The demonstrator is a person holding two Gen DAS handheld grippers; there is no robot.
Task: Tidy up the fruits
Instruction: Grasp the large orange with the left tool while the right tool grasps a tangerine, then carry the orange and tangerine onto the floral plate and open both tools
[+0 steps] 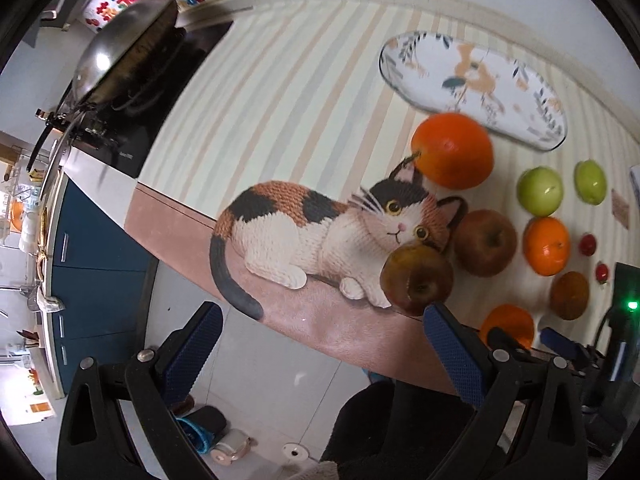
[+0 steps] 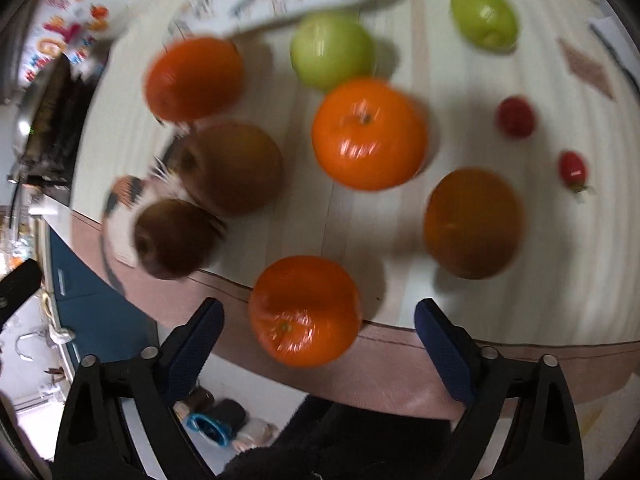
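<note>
Fruit lies loose on a striped tablecloth with a cat print [image 1: 328,236]: three oranges [image 2: 306,312] [image 2: 368,134] [image 2: 194,78], two green apples [image 2: 332,50] [image 2: 484,16], three brown apples [image 2: 230,168] [image 2: 174,238] [image 2: 474,222] and two small red fruits [image 2: 516,116] [image 2: 573,168]. A patterned oval plate [image 1: 472,88] lies empty at the back. My right gripper [image 2: 318,324] is open, its jaws standing either side of the nearest orange without touching it. My left gripper [image 1: 322,328] is open and empty at the table's front edge, near a brown apple [image 1: 416,278].
A wok [image 1: 120,52] sits on a black stove at the far left. Beyond the table edge are a floor with shoes [image 1: 208,432] and blue cabinets [image 1: 96,240]. A dark device with a green light [image 1: 628,304] stands at the right.
</note>
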